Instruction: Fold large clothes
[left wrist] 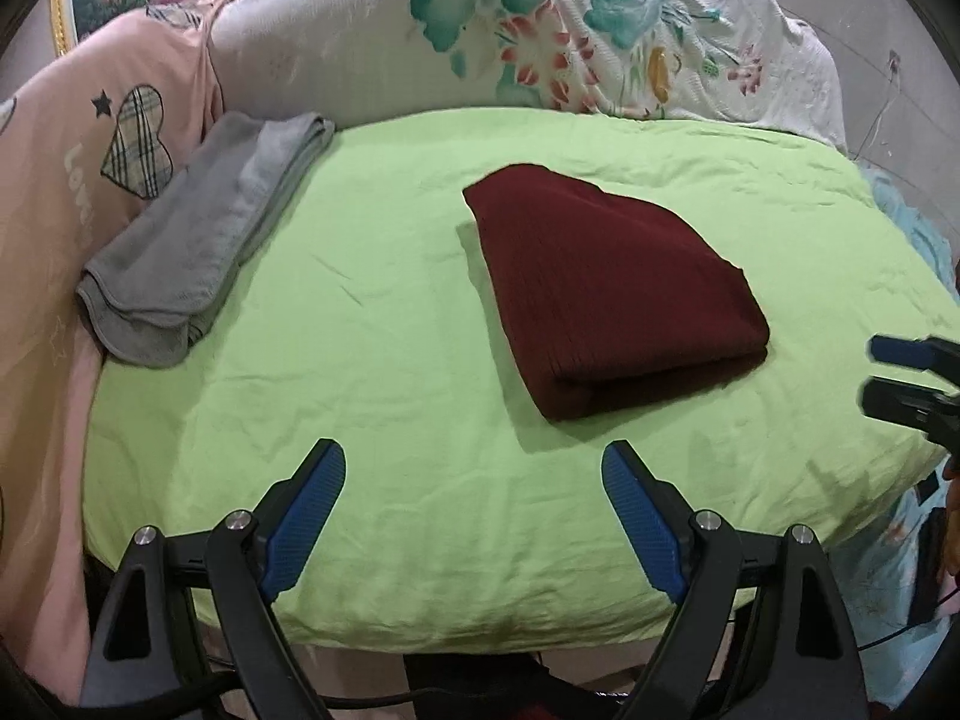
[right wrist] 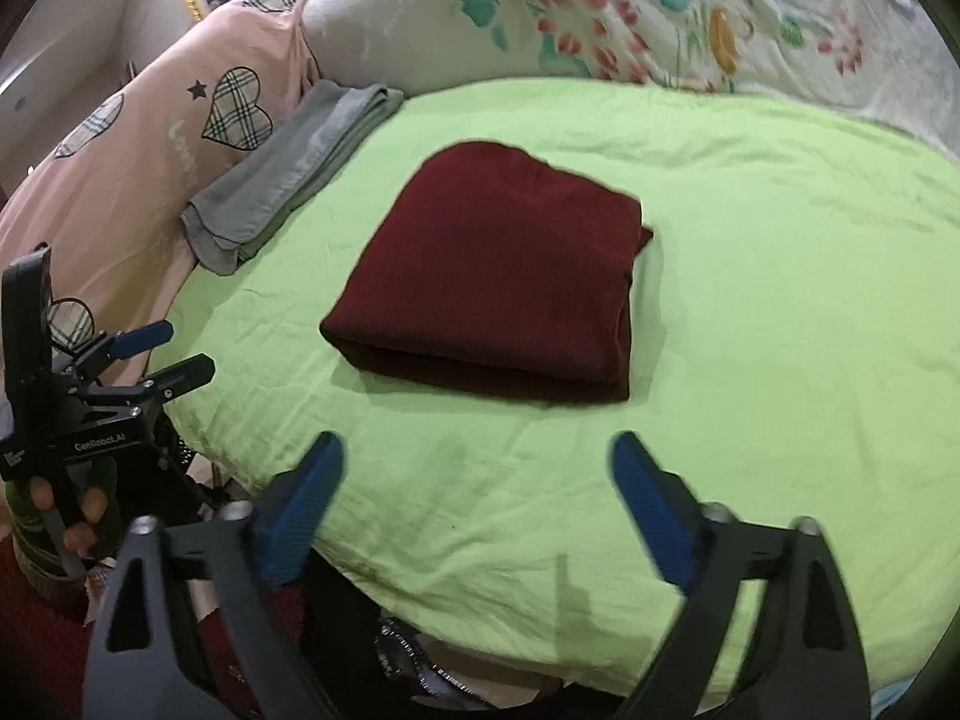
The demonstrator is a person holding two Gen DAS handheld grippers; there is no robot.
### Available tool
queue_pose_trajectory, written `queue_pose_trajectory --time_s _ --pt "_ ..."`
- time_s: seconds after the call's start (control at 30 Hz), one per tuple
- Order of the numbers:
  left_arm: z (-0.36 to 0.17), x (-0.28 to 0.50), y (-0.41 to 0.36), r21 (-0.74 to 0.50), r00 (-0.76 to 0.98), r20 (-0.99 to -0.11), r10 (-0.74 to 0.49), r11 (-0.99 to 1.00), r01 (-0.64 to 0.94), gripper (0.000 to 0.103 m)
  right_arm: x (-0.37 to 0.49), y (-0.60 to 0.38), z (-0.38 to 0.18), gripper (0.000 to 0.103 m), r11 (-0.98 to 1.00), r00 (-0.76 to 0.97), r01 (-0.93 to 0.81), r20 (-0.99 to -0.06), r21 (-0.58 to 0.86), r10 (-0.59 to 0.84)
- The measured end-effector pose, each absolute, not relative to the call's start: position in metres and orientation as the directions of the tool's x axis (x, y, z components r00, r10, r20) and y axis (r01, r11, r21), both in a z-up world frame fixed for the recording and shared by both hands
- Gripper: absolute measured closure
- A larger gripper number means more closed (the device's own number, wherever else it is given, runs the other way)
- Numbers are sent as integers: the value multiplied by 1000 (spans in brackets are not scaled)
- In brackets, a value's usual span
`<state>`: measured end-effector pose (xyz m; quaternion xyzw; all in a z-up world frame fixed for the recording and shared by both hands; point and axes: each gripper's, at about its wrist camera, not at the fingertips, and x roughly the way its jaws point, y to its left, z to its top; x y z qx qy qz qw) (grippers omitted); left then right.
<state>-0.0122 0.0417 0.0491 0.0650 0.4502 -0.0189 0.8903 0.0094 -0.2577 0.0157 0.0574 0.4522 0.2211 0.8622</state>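
A dark red garment [left wrist: 612,294] lies folded into a thick rectangle on the green sheet [left wrist: 390,420]; it also shows in the right wrist view [right wrist: 498,276]. My left gripper [left wrist: 474,456] is open and empty, held back over the near edge of the bed, apart from the garment. My right gripper [right wrist: 477,447] is open and empty too, just short of the garment's near fold. The right gripper shows at the right edge of the left wrist view [left wrist: 876,375], and the left gripper at the left of the right wrist view [right wrist: 186,351].
A folded grey garment [left wrist: 198,240] lies at the bed's left side against a pink quilt with plaid hearts [left wrist: 72,180]. A floral white quilt [left wrist: 600,30] is piled at the head. Dark clutter sits below the near bed edge [right wrist: 420,672].
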Motion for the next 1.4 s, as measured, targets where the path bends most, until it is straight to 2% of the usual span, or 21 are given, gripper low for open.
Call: queue_pose_trajectory --time_s 0.13,0.37,0.57,0.97,1.4 --pt "37 -2 37 92 585 -811 20 991 93 15 18 -252 12 0 895 506 -331 -744 299 436" --pt "17 21 30 58 543 -840 3 995 84 15 28 -235 -18 0 909 478 -297 -779 291 406" --pt "16 32 18 117 569 -821 47 989 88 15 31 -231 -28 0 906 458 -296 -787 302 412" --pt "31 31 11 154 589 -805 74 984 87 15 44 -241 -12 0 904 478 -316 -775 287 414" --pt "40 28 17 134 599 -798 58 988 83 15 52 -240 -1 0 902 482 -345 -776 259 407"
